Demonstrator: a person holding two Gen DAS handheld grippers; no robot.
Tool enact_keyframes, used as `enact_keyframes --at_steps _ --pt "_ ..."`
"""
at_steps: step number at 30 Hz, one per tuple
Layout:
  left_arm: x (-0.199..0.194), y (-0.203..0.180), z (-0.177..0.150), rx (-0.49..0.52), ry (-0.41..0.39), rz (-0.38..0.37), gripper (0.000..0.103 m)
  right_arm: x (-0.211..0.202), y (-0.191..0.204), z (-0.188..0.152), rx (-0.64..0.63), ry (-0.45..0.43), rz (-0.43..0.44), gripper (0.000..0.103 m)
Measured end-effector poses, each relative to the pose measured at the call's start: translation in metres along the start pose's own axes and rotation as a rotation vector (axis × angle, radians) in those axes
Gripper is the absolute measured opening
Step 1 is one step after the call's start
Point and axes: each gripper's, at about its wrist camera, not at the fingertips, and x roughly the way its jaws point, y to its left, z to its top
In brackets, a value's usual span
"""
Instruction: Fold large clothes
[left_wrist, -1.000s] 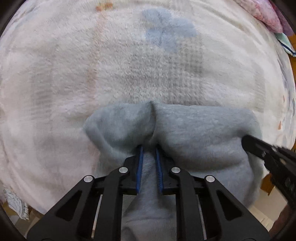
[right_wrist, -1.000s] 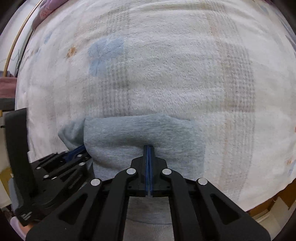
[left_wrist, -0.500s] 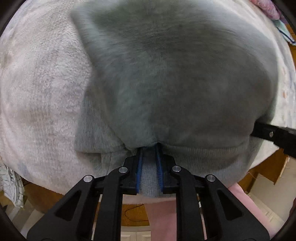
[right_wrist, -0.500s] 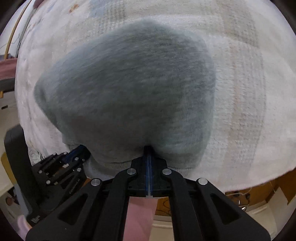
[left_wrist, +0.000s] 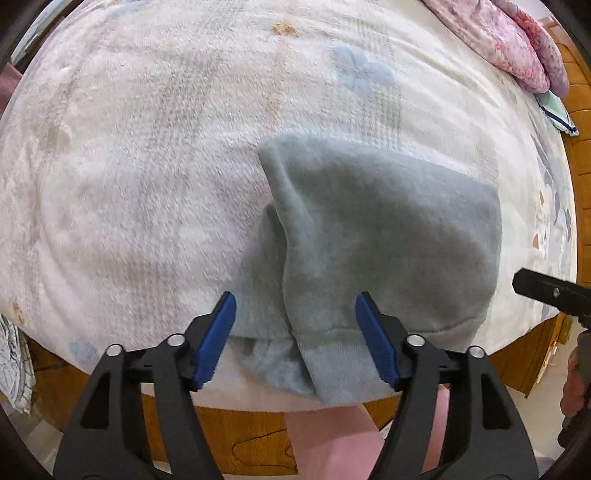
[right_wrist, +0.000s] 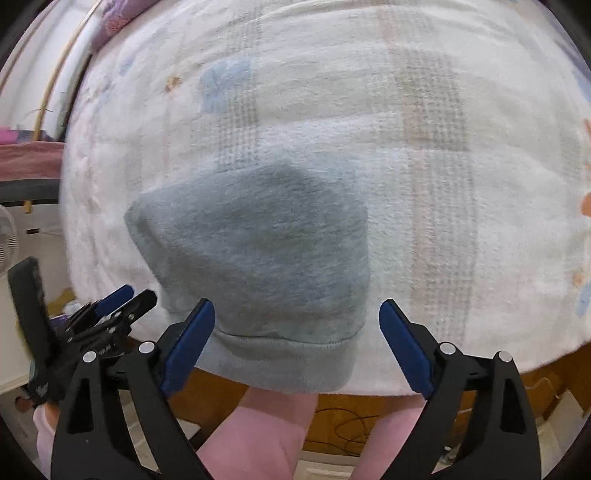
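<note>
The folded grey sweatshirt (left_wrist: 388, 236) lies on the fleece blanket (left_wrist: 147, 166) at the bed's near edge, just beyond both claws. The left gripper (left_wrist: 295, 332) and the right gripper (right_wrist: 297, 332) have just been opening; both stand wide, nothing pinched.

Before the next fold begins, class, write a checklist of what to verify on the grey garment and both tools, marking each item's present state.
1. Left tool has just been opening, nothing pinched: ok.
2. Right tool has just been opening, clear of cloth: ok.
3. Grey garment rests on the bed blanket: ok.
4. Ribbed hem fully on the bed: not ok, it overhangs the edge.
5. Layers lie even: not ok, one layer pokes out at left.
</note>
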Motion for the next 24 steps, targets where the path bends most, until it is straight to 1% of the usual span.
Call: enact_keyframes --at_steps 1,2,4,6,8,10,11,13,14,15,16,19,22,24 --pt "0.002 0.001 0.003 0.004 -0.002 0.0 0.071 0.004 -0.002 0.0 -0.012 0.008 0.023 0.088" --pt "0.004 0.004 0.008 0.006 0.0 -0.005 0.071 0.008 -0.002 -0.001 -0.026 0.013 0.041 0.091" --pt "0.014 0.006 0.009 0.008 0.016 -0.028 0.074 0.017 -0.006 0.003 -0.058 0.015 0.078 0.092" --pt "0.027 0.004 0.016 0.011 0.032 -0.051 0.074 0.027 -0.007 0.008 -0.076 0.026 0.099 0.093" --pt "0.04 0.008 0.026 0.014 0.048 -0.065 0.076 0.034 -0.012 0.009 -0.087 0.05 0.112 0.093" --pt "0.048 0.015 0.029 0.014 0.061 -0.085 0.077 0.046 -0.018 0.011 -0.092 0.062 0.128 0.095" --pt "0.053 0.018 0.031 0.013 0.066 -0.098 0.078 0.05 -0.021 0.012 -0.094 0.063 0.151 0.095" --pt "0.063 0.027 0.035 0.008 0.075 -0.13 0.085 0.061 -0.028 0.016 -0.096 0.069 0.209 0.096" --pt "0.069 0.031 0.037 0.011 0.079 -0.139 0.086 0.065 -0.032 0.017 -0.094 0.074 0.241 0.096" --pt "0.073 0.035 0.037 0.019 0.081 -0.145 0.089 0.069 -0.036 0.018 -0.09 0.081 0.279 0.096" --pt "0.076 0.037 0.037 0.025 0.081 -0.154 0.09 0.077 -0.041 0.019 -0.078 0.095 0.34 0.096" --pt "0.088 0.039 0.039 0.055 0.084 -0.19 0.096 0.091 -0.052 0.02 -0.049 0.116 0.449 0.097" --pt "0.091 0.041 0.037 0.087 0.091 -0.211 0.098 0.091 -0.055 0.018 -0.056 0.107 0.484 0.097" --pt "0.094 0.044 0.038 0.038 0.107 -0.229 0.098 0.091 -0.056 0.015 -0.054 0.09 0.491 0.097"
